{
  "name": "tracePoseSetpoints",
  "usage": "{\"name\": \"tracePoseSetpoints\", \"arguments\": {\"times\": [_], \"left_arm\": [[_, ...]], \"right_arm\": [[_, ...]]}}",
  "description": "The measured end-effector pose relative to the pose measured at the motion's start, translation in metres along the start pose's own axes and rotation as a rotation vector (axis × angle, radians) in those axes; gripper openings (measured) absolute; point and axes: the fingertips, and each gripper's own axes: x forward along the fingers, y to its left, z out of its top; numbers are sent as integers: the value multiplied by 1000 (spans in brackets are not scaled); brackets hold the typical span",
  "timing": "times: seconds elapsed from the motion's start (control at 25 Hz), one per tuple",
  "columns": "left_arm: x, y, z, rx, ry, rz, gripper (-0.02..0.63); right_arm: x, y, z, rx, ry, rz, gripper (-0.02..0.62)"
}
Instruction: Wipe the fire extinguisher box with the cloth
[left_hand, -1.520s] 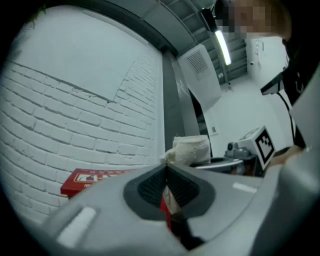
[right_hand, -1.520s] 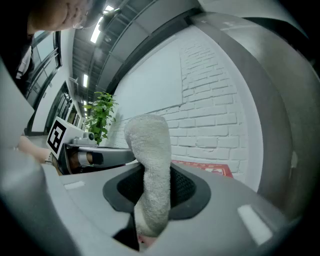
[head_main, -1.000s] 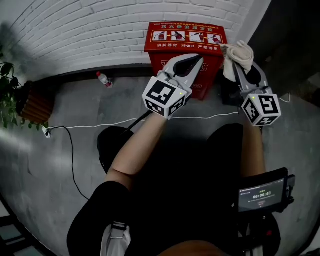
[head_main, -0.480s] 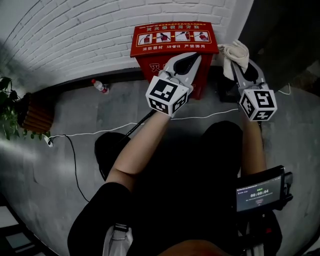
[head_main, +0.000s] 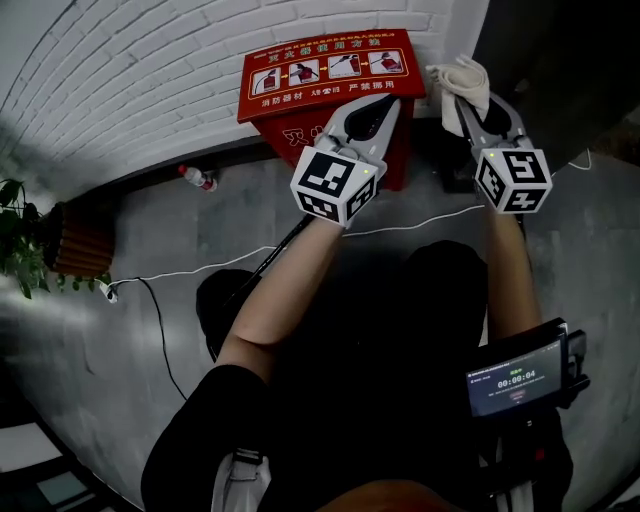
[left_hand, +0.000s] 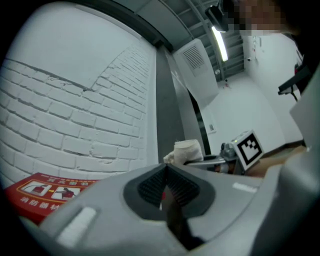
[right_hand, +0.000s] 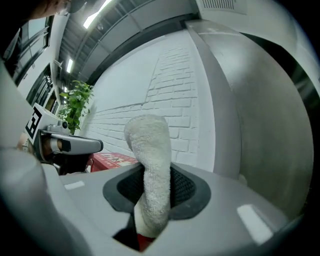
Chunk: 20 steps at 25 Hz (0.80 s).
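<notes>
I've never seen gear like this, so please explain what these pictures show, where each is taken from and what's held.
No robot here: a person holds a grey two-jaw gripper in each hand; the patterned cubes are part of them. One picture comes from a head camera looking down; the other two from cameras riding on each gripper, looking along its jaws. The left gripper is shut and empty. The right gripper is shut on a cream terry cloth, near the right end of a red fire extinguisher box standing on the grey concrete floor against a white brick wall. A small plastic bottle and a white cable lie on the floor too.
</notes>
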Motion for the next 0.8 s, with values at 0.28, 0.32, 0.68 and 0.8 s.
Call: {"name": "tracePoseSetpoints", "arguments": {"times": [0.28, 0.32, 0.68, 0.8], "left_arm": [[45, 34, 16, 40, -13, 4, 2], [50, 39, 20, 42, -15, 4, 2], [73, 83, 49, 79, 19, 46, 3], [73, 101, 56, 78, 47, 72, 2]], "right_arm": [[73, -9, 20, -88, -6, 66, 114], [83, -9, 21, -112, 4, 76, 114], [159, 4, 30, -388, 170, 171, 114], [180, 6, 29, -545, 262, 208, 114]]}}
